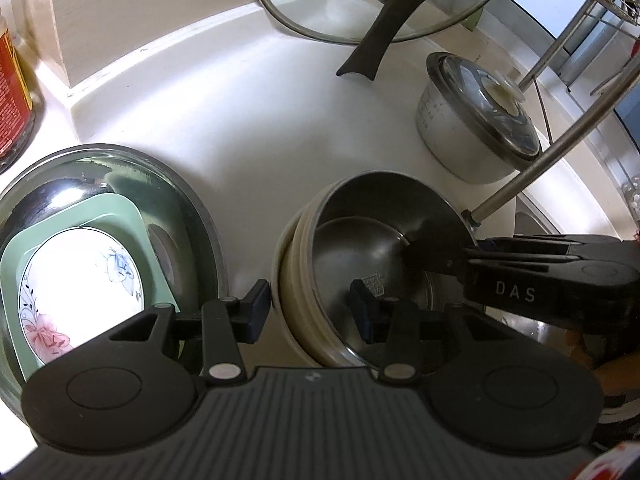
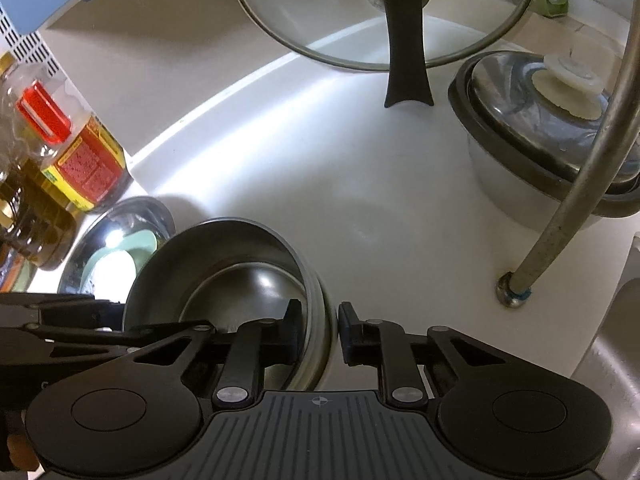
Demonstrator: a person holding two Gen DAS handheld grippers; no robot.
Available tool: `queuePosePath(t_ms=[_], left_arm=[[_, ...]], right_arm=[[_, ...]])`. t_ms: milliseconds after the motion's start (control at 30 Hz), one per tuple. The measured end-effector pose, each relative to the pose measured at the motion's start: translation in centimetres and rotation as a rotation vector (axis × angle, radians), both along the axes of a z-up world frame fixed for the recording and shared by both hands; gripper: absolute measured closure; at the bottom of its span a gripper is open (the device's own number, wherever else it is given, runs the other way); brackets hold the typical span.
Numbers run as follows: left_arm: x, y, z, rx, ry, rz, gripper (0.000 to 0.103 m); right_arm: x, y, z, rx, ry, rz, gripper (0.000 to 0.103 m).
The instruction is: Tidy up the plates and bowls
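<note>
Now — steel bowl (image 1: 384,240) mouth-up in cream bowls (image 1: 292,280) | left claw (image 1: 312,304), right claw (image 2: 320,332) both clamp the rims.

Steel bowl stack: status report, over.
Left gripper, right gripper straddle opposite rims, clamp unclear. Round steel bowl nested in cream bowls, on counter. Curved metal pipe close by.

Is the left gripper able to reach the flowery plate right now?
Probably yes. The plate lies open on top of the green dish, nothing covering it, just beside the left gripper, which straddles the bowl stack's rim and must let go first.
</note>
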State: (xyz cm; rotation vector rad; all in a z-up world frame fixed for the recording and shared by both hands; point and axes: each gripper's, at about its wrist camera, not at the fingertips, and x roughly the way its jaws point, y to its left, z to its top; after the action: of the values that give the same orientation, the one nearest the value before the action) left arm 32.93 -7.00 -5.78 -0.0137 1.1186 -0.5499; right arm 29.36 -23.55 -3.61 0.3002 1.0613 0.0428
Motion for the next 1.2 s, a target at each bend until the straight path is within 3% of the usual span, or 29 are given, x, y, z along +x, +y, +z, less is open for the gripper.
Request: queuePosePath(t_ms=[467, 733, 1200], left_arm=[[-2.0, -0.4, 0.1, -0.004, 0.023, -0.057, 0.064], [-2.3, 0.0, 0.0, -0.012, 0.032, -0.064, 0.066], [-2.8, -0.8, 0.3, 0.029, 0.003, -0.081, 0.066]], right_arm=[[-3.1, -0.2, 0.6, 0.014, 0.068, -0.016, 0.083], [-4.1, -0.4, 0.6, 0.039, 0.059, -0.072, 0.083], [-4.3, -0.4, 0.6, 0.019, 0.036, -0.053, 0.082]])
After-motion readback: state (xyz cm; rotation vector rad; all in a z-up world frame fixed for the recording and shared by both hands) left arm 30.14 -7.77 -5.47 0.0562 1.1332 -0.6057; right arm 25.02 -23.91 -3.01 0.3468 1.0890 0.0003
